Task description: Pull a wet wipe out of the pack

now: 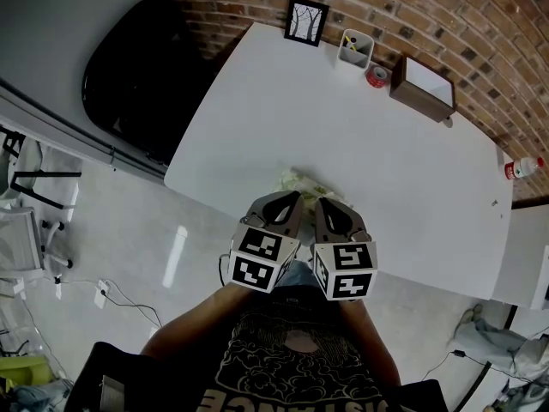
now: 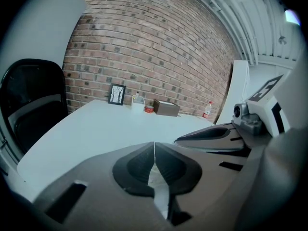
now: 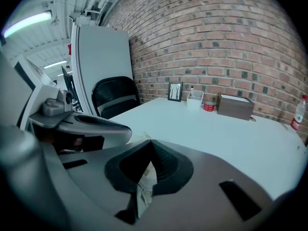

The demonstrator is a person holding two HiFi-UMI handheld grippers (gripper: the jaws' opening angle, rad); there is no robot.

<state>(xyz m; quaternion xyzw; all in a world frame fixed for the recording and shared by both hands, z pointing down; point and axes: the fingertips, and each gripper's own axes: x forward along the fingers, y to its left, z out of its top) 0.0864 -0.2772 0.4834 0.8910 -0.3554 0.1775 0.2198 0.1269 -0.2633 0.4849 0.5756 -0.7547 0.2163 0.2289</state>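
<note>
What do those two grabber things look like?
The left gripper and right gripper are grey plastic, each with two broad jaws lined with black ribbed pads. Each carries a white cube printed with black square markers. The person wears a black T-shirt with a pale print.

I count two: left gripper (image 1: 290, 199), right gripper (image 1: 323, 204). One each: wipe pack (image 1: 302, 182), picture frame (image 1: 306, 21), pen cup (image 1: 355, 50), tape roll (image 1: 376, 76), brown box (image 1: 422, 84), bottle (image 1: 523, 168), chair (image 1: 137, 75).

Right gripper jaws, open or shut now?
Shut. The right gripper has its pads together, with crumpled whitish material caught between them; wipe or pack, cannot tell.
</note>
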